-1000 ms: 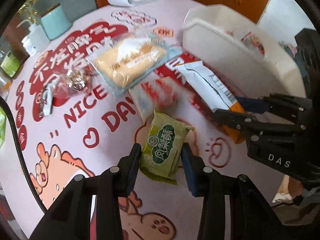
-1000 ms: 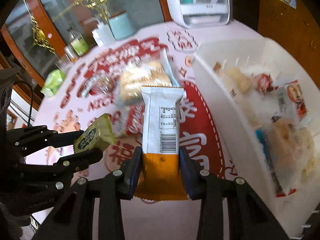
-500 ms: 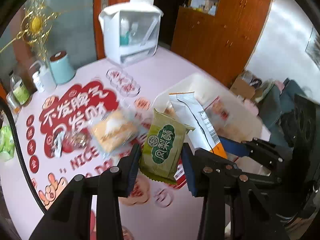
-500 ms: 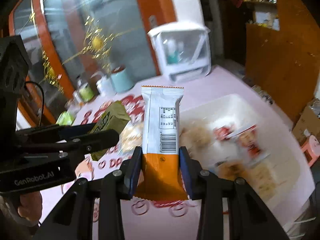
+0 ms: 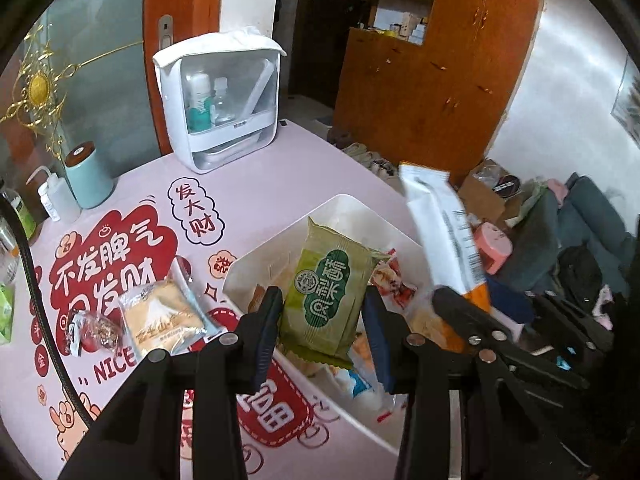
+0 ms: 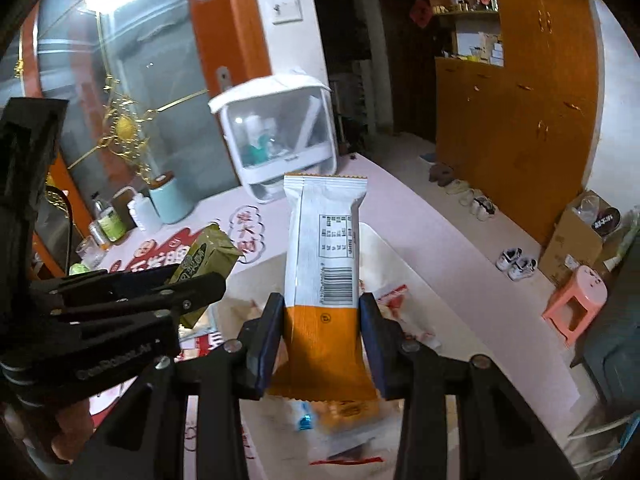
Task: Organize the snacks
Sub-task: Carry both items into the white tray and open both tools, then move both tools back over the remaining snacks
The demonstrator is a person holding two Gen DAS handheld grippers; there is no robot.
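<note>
I had lifted both packets off the table to above the white bin (image 5: pixel 280 254). My left gripper (image 5: pixel 324 336) held the green snack (image 5: pixel 326 296); my right gripper (image 6: pixel 320 338) held the orange-and-white bar (image 6: pixel 324 264). I judged dropping them in came next.

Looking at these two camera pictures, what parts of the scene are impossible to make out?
- Contents of the white bin: in the left wrist view the green packet and left gripper cover most of it; in the right wrist view the orange-and-white packet and right gripper do.
- Print on the orange-and-white packet: too small.
- Wrapped snacks under that packet: blurred.
- Small red-wrapped snack on the mat: label unreadable.
</note>
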